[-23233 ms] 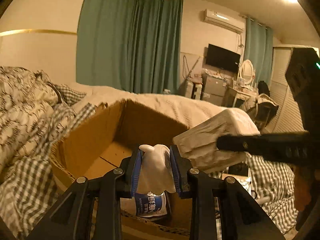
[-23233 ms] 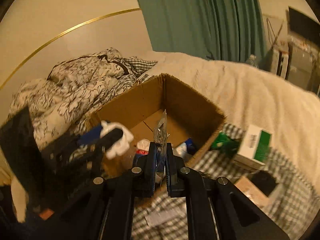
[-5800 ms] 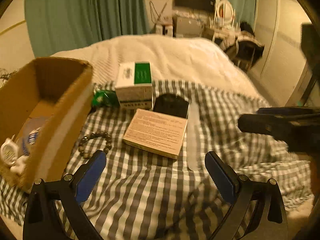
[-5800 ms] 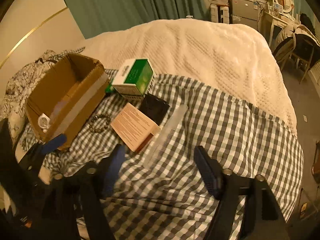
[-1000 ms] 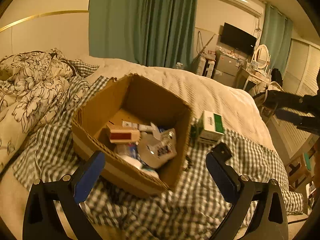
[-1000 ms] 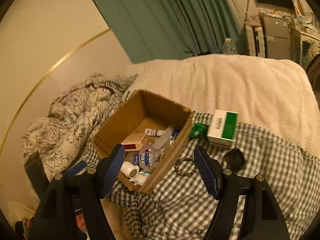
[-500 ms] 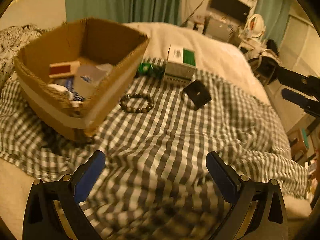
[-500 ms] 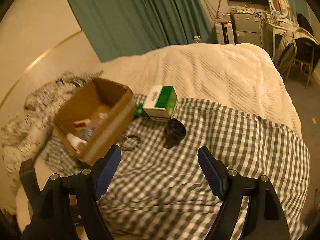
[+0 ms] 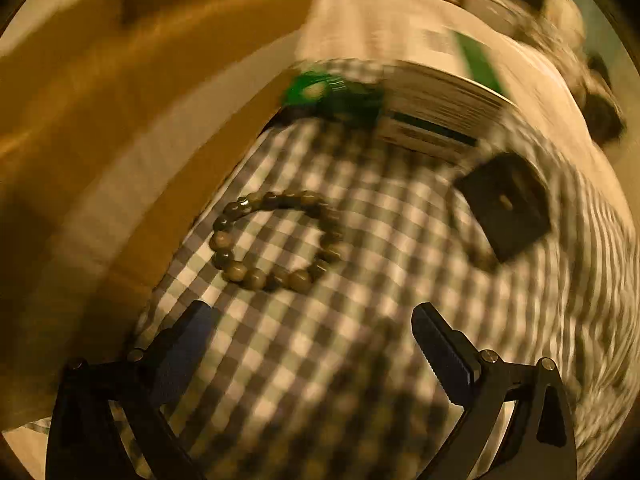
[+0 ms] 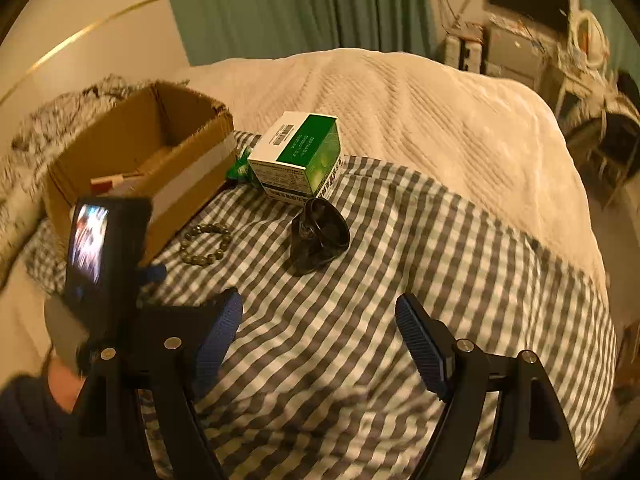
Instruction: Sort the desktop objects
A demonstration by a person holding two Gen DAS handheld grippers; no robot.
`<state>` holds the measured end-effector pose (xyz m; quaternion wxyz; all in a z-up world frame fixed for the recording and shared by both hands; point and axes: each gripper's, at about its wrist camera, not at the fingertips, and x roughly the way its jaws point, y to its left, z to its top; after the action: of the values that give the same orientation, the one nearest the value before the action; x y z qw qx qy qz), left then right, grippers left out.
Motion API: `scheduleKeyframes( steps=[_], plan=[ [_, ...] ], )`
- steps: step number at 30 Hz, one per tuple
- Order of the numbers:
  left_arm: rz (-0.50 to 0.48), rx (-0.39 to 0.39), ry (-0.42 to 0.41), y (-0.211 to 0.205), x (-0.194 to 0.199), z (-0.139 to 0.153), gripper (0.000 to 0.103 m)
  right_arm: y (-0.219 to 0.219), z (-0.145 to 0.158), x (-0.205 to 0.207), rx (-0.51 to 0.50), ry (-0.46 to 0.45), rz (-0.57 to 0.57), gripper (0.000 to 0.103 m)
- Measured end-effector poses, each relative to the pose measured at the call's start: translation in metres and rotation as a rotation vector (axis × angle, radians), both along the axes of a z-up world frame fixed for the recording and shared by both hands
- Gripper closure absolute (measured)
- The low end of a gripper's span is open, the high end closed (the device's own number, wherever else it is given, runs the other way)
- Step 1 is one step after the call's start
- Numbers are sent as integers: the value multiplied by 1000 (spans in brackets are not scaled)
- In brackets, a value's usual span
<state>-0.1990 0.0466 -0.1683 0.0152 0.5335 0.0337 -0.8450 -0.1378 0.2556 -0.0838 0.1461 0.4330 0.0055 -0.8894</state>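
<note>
A bead bracelet [image 9: 276, 240] lies on the checked cloth beside the cardboard box [image 9: 120, 128]. My left gripper [image 9: 312, 344] is open and empty, low over the cloth just short of the bracelet. Behind it lie a small green packet [image 9: 320, 92], a green and white box [image 9: 440, 104] and a black object [image 9: 506, 204]. In the right wrist view my right gripper [image 10: 318, 340] is open and empty, well back from the bracelet [image 10: 206, 244], the black object [image 10: 320, 236], the green and white box [image 10: 300, 160] and the cardboard box [image 10: 160, 168]. The left gripper's body [image 10: 104, 248] stands at left there.
The checked cloth [image 10: 400, 280] covers the near part of a bed with a cream blanket [image 10: 400, 112] behind. A patterned quilt [image 10: 24, 152] lies left of the box. Items sit inside the cardboard box. Furniture stands at the far right of the room.
My left gripper has dropped down and forward, close to the bracelet beside the cardboard box. My right gripper has come a little closer to the objects. Both stay open.
</note>
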Motion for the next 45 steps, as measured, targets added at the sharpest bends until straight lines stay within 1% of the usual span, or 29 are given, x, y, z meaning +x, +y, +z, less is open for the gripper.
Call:
scheduleKeyframes(
  steps=[1,3,4,5,7,8,9,11,13,15,17,19,21,22,23,24,26,27,30,32,34,36,37,39,40,41,42,43,45],
  plan=[
    [45,53,-2,-12,-5,-4,2,0,-10,-3,3,-7,-1,24],
    [71,57,42,-16,-8,-1,2,0,-29,-12,-2,-64,-13,24],
    [83,50,44,-16,-11,-2,2,0,-39,-18,-11,-102,-13,24],
    [92,42,50,-17,-13,-3,2,-1,-45,-25,-7,-114,-17,24],
    [121,17,77,-19,-14,-6,2,-6,-48,-34,30,-89,-23,24],
    [124,6,86,-19,-12,-8,2,-8,-49,-40,59,-62,-30,24],
    [122,1,91,-18,-10,-9,2,-9,-51,-43,77,-38,-41,24],
    [108,-6,95,-16,-5,-12,3,-10,-55,-52,88,-28,-43,24],
    [104,-27,80,-13,2,-15,12,-14,-62,-67,107,-39,-49,24],
    [101,-24,82,-13,6,-17,26,-18,-66,-79,112,-61,-52,21],
    [108,-7,80,-15,8,-19,31,-24,-70,-91,88,-69,-48,21],
    [131,0,97,-16,14,-20,39,-30,-72,-99,91,-72,-49,21],
    [143,-12,115,-15,19,-19,59,-36,-75,-102,94,-74,-40,21],
    [141,-12,121,-14,21,-19,63,-41,-78,-104,114,-78,-27,21],
    [145,-9,125,-15,22,-19,74,-43,-80,-105,127,-75,-22,21],
    [153,-6,129,-17,24,-19,86,-46,-82,-104,154,-71,-21,23],
    [159,2,141,-19,28,-18,93,-48,-83,-101,171,-64,-18,40],
    [161,3,149,-19,31,-17,96,-46,-82,-100,164,-66,-20,40],
    [166,20,164,-20,39,-13,99,-37,-77,-92,127,-70,-42,41],
    [165,51,164,-23,47,-11,99,-32,-75,-86,98,-88,-55,41],
    [124,63,150,-22,49,-4,99,-23,-67,-72,75,-99,-71,41],
    [74,87,135,-20,55,3,103,-19,-59,-60,73,-95,-82,41],
    [57,98,131,-21,61,8,103,-16,-51,-51,66,-95,-76,41],
    [54,88,147,-21,82,25,103,-12,-41,-40,55,-86,-77,42],
    [46,95,156,-22,87,30,103,-7,-34,-33,27,-82,-84,46],
    [20,97,168,-21,95,38,103,-6,-35,-27,-8,-100,-94,72],
    [4,86,180,-20,100,42,103,-1,-33,-23,-44,-114,-106,76],
    [-29,60,201,-19,113,51,103,4,-34,-20,-64,-115,-112,76],
    [-68,35,207,-18,127,61,103,8,-31,-17,-70,-111,-125,76]
  ],
)
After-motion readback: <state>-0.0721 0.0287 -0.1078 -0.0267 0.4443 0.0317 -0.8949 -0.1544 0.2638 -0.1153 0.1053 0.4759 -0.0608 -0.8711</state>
